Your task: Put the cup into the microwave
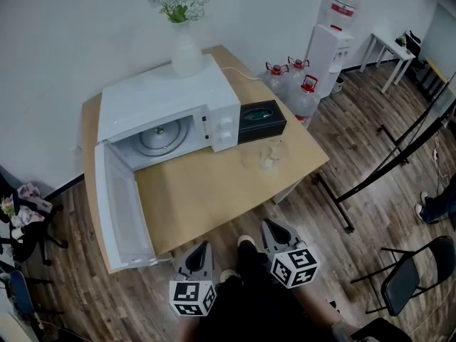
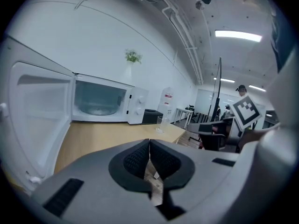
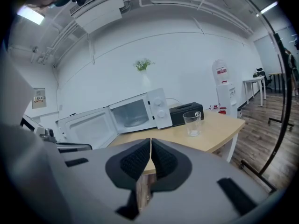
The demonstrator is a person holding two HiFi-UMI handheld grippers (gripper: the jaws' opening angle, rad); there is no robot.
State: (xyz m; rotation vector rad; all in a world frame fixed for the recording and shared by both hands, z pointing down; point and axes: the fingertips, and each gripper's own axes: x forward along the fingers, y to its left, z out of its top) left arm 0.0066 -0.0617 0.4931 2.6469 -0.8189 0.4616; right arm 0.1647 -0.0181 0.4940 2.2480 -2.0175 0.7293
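Clear glass cup (image 1: 271,155) stands on your bench (image 1: 214,191), apart from the open microwave (image 1: 171,98). Your left gripper (image 1: 201,249) and right gripper (image 1: 273,226) hang short of the bench, jaws together on nothing. You have yet to grasp and place the cup.

No wording can be read anywhere in this office scene. The red-and-white label on the large translucent water bottle (image 1: 343,6) atop the tall white dispenser (image 1: 329,59) is too small to make out. So is the small pale wall notice (image 3: 39,98). The white marker cube (image 1: 192,298) on the left gripper (image 1: 202,248) and the matching cube (image 1: 294,265) on the right gripper (image 1: 271,225) carry black-and-white square patterns, no letters or figures.
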